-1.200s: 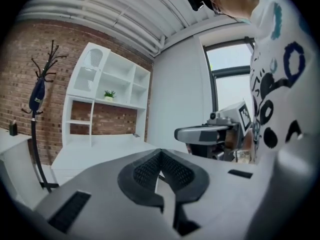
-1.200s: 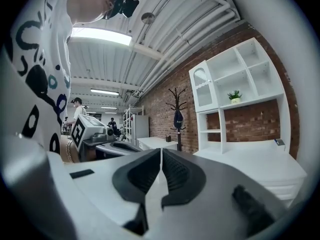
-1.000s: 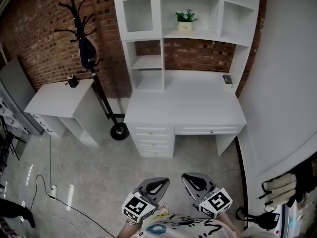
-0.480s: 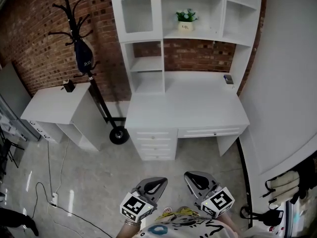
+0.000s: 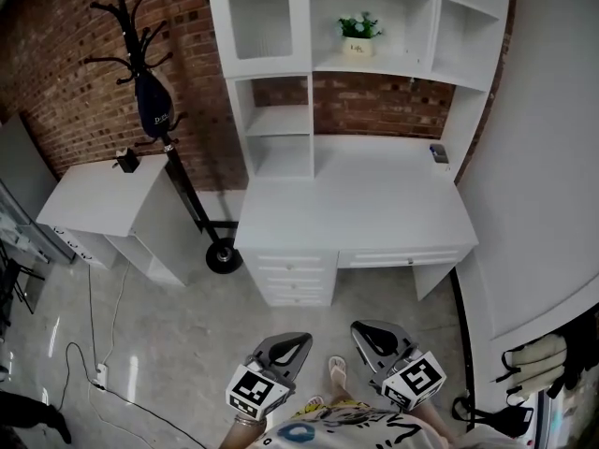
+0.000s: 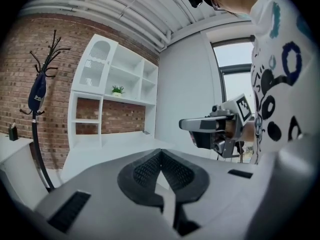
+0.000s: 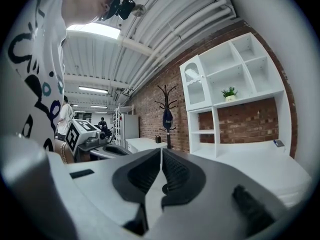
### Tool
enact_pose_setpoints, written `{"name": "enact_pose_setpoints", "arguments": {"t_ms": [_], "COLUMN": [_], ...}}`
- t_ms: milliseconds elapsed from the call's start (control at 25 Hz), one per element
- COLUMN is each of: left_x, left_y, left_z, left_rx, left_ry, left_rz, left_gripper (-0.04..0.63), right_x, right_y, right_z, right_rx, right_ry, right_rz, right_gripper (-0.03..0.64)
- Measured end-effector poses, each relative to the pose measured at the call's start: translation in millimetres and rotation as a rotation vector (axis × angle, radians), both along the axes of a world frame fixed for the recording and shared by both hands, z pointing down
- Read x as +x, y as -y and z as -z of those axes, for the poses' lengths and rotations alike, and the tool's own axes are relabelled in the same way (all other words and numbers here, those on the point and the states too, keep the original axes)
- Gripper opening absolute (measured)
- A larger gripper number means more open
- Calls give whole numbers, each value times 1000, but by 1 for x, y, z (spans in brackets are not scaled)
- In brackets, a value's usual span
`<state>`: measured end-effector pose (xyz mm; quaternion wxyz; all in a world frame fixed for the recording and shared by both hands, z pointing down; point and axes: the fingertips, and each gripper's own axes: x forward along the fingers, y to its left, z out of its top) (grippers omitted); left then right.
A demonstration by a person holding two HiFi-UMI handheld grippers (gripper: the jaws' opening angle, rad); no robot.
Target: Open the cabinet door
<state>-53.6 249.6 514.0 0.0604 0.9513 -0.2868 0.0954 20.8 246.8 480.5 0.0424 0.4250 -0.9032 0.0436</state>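
Observation:
The white cabinet door (image 5: 259, 21) with a glass pane is the upper left part of the white desk hutch; it stands closed, and shows as an arched panel (image 6: 93, 65) in the left gripper view and as the cabinet door (image 7: 195, 89) in the right gripper view. My left gripper (image 5: 292, 346) is at the bottom of the head view, well short of the desk, its jaws shut on nothing. My right gripper (image 5: 371, 337) is beside it, also shut and empty. Both point toward the desk (image 5: 356, 204).
A black coat rack (image 5: 154, 101) with a dark bag stands left of the desk. A low white side cabinet (image 5: 94, 209) is further left. A potted plant (image 5: 357, 34) sits on a hutch shelf. A white wall (image 5: 552, 157) runs along the right. Cables (image 5: 94, 344) lie on the floor.
Both grippers and the head have come nearer to the desk; the desk and hutch appear slightly larger and higher in view. Both jaws stay shut.

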Motion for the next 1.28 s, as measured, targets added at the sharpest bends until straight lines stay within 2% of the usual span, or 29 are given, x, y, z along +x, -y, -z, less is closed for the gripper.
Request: {"name": "enact_pose_setpoints", "arguments": {"t_ms": [400, 640, 1000, 1120, 1280], "left_x": [24, 44, 68, 65, 60], "left_y": [77, 114, 152, 161, 170], "left_z": [8, 23, 19, 18, 20], "left_rx": [41, 81, 89, 91, 91], "left_ry": [2, 12, 22, 32, 38], "left_rz": [50, 64, 119, 157, 185], "left_gripper": [15, 15, 15, 15, 15], "right_x": [26, 45, 63, 70, 71], "right_y": [79, 119, 153, 165, 173], "right_z": [8, 12, 14, 3, 4], "right_rx": [7, 4, 9, 13, 6], "right_ry": [31, 13, 30, -6, 18], "right_rz": [33, 52, 121, 141, 155], "right_gripper": [29, 29, 29, 29, 29]}}
